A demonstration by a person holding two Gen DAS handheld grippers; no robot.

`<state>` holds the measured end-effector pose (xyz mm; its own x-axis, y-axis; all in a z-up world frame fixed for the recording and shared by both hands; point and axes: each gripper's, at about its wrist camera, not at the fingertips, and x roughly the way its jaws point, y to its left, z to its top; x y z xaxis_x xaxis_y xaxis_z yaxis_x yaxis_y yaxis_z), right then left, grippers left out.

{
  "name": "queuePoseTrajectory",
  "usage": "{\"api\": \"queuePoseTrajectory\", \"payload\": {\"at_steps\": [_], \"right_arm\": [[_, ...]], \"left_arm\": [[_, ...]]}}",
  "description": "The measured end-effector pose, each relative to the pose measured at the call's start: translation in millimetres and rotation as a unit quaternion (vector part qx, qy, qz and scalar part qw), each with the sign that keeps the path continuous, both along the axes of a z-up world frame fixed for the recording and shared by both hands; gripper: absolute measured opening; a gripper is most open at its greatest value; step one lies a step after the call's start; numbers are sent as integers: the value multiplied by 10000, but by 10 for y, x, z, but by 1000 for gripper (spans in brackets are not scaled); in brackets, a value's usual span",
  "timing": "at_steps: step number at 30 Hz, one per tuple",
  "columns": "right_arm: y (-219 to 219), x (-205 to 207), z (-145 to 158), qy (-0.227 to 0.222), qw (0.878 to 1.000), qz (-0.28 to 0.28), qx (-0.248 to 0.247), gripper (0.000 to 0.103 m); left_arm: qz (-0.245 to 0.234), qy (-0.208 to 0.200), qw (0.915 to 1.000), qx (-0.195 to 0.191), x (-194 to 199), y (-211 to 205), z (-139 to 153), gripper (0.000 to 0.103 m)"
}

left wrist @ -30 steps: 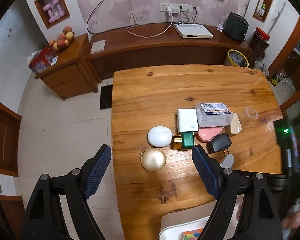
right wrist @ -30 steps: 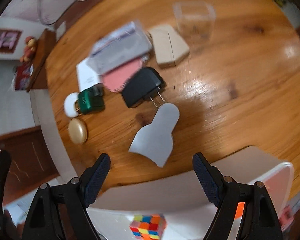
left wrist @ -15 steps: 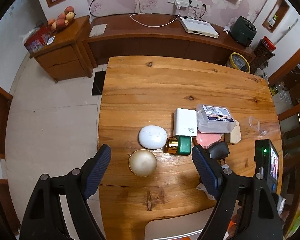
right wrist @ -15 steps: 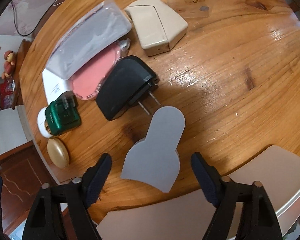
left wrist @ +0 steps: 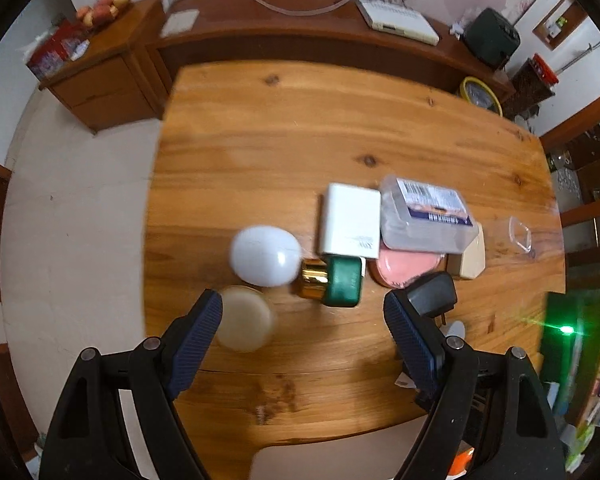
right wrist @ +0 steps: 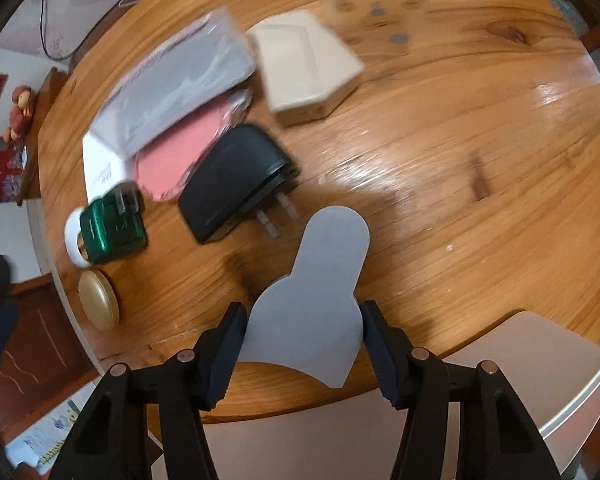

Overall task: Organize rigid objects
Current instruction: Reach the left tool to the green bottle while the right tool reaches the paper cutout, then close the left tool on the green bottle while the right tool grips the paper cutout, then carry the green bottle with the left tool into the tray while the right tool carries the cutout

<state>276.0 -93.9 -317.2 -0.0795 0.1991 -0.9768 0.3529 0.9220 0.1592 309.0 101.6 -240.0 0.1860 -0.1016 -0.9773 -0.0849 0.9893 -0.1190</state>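
Observation:
A grey bottle-shaped flat piece (right wrist: 312,292) lies at the near edge of the wooden table (right wrist: 460,200). My right gripper (right wrist: 303,340) has its pads against both sides of the piece's wide base. Beyond it lie a black plug adapter (right wrist: 232,184), a pink disc (right wrist: 176,160), a clear lidded box (right wrist: 176,84), a beige box (right wrist: 304,68) and a green bottle with gold cap (right wrist: 112,224). My left gripper (left wrist: 302,340) is open and empty above the table, near a gold round case (left wrist: 244,318), a white egg-shaped case (left wrist: 266,256) and the green bottle (left wrist: 336,280).
A white power bank (left wrist: 350,228) and a small clear cup (left wrist: 520,234) also lie on the table. A chair back (right wrist: 500,360) stands at the near edge. A sideboard (left wrist: 300,36) runs along the far wall, with a cabinet (left wrist: 100,76) at left.
My right gripper has moved down and forward and its jaws have narrowed around the grey piece's base. My left gripper has dropped closer to the gold case and green bottle.

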Motion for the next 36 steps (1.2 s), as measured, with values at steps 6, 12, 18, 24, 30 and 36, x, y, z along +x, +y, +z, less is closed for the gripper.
{"api": "queuePoseTrajectory", "payload": {"at_steps": [6, 12, 18, 24, 30, 36], "right_arm": [[-251, -72, 97, -135, 9994, -195, 245, 59], [-442, -106, 200, -284, 9981, -280, 465, 58], [-561, -122, 338, -398, 9973, -247, 565, 58], [-560, 39, 415, -451, 9967, -198, 640, 58], [-555, 17, 446, -508, 9964, -146, 668, 58], [-610, -39, 530, -597, 9957, -49, 705, 58]], "left_arm": [[125, 446, 9989, -78, 94, -104, -305, 84], [331, 703, 9969, -107, 130, -101, -475, 70], [348, 747, 9966, -29, 129, -150, -525, 54], [237, 766, 9965, 218, 152, -222, -541, 54], [194, 652, 9973, 271, 147, -240, -577, 47], [319, 433, 9984, 188, 33, -215, -507, 47]]}}
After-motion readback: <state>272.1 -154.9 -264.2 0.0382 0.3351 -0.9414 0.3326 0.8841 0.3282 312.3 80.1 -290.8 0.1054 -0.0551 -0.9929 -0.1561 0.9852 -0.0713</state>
